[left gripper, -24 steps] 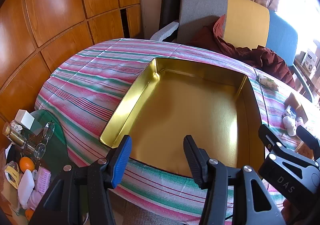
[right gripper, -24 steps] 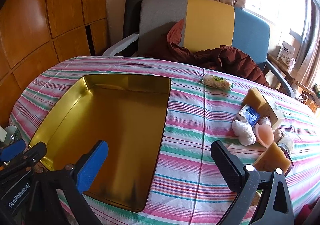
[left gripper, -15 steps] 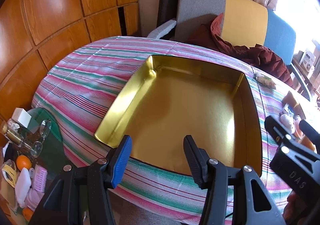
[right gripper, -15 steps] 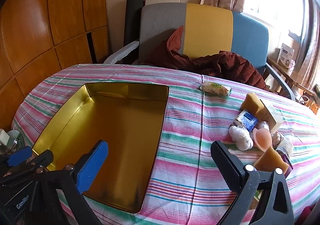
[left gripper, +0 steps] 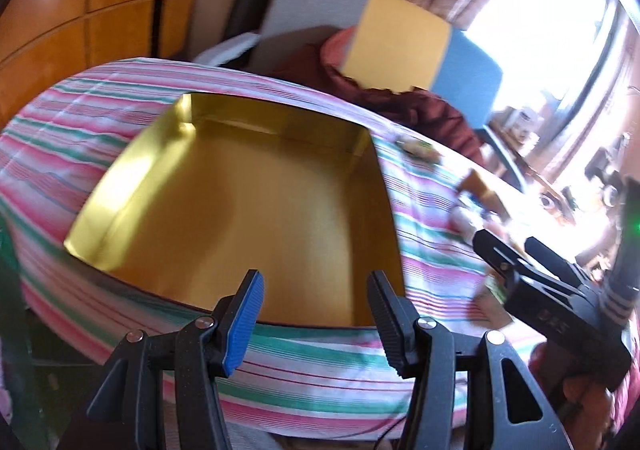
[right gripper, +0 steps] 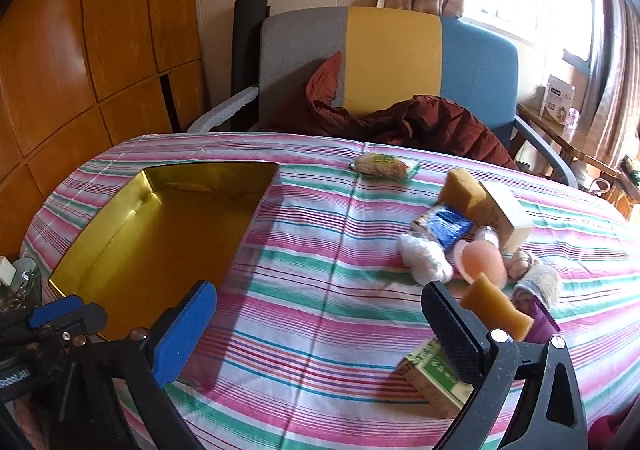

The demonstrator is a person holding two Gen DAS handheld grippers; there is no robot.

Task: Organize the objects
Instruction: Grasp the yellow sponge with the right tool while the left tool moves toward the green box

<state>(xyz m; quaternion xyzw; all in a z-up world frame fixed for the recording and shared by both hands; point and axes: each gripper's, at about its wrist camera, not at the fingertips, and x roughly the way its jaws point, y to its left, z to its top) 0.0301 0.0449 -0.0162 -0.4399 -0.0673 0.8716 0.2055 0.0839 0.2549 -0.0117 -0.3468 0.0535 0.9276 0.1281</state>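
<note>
An empty gold tin tray (left gripper: 120, 174) (right gripper: 100, 238) lies on the striped tablecloth at the left. My left gripper (left gripper: 316, 314) is open and empty over the tray's near edge. My right gripper (right gripper: 320, 330) is open and empty above the cloth, to the right of the tray. Loose objects lie at the right: a wrapped snack (right gripper: 384, 166), a blue packet (right gripper: 444, 224), a white fluffy toy (right gripper: 424, 258), a pink round item (right gripper: 480, 262), tan sponges (right gripper: 496, 308), a cream box (right gripper: 508, 210) and a green box (right gripper: 436, 374) by my right finger.
A grey, yellow and blue chair (right gripper: 392, 58) with a dark red jacket (right gripper: 432, 122) stands behind the table. Wooden cabinets (right gripper: 80, 50) fill the left wall. A side table with small boxes (right gripper: 560, 102) stands by the window.
Both grippers have pulled back and swung right. The loose objects and a green box now show more fully in the right wrist view. Both grippers stay open.
</note>
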